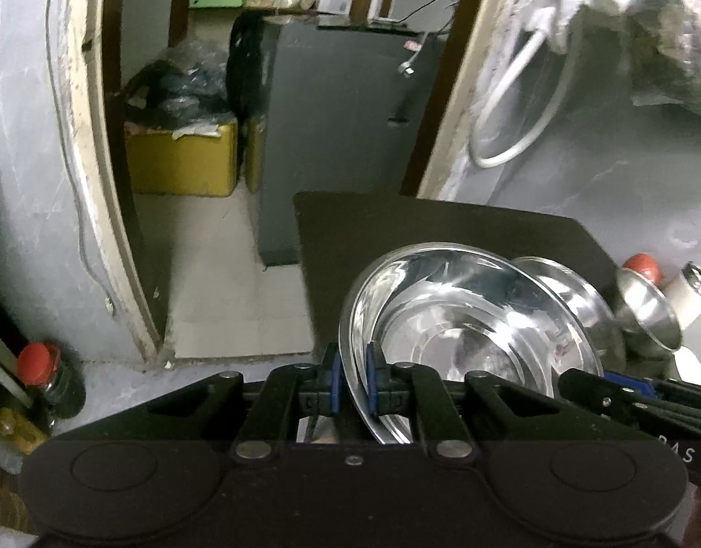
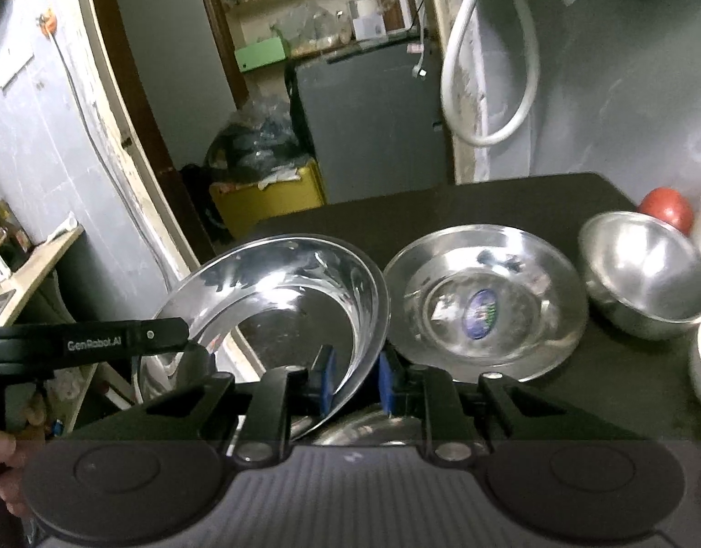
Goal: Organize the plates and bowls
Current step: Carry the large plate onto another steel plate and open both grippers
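Both the left gripper (image 1: 354,381) and right gripper (image 2: 354,376) clenched one raised plate (image 2: 277,292); at three o'clock, another plate (image 2: 485,308) and a bowl (image 2: 647,269) lay unstacked.

We read "GenRobot.AI" in pale letters on the black arm of the left gripper (image 2: 167,342), where it reaches in from the left edge of the right wrist view. In the left wrist view we make out the letters "AS", perhaps "PAS", in grey on the black body of the right gripper (image 1: 634,392) at the right edge; the rest of that word is cut off. We see a round blue and green sticker (image 2: 480,313) on the bottom of the steel plate (image 2: 510,251) lying flat on the dark table, but its print is too blurred for us to read. We find no other legible writing.
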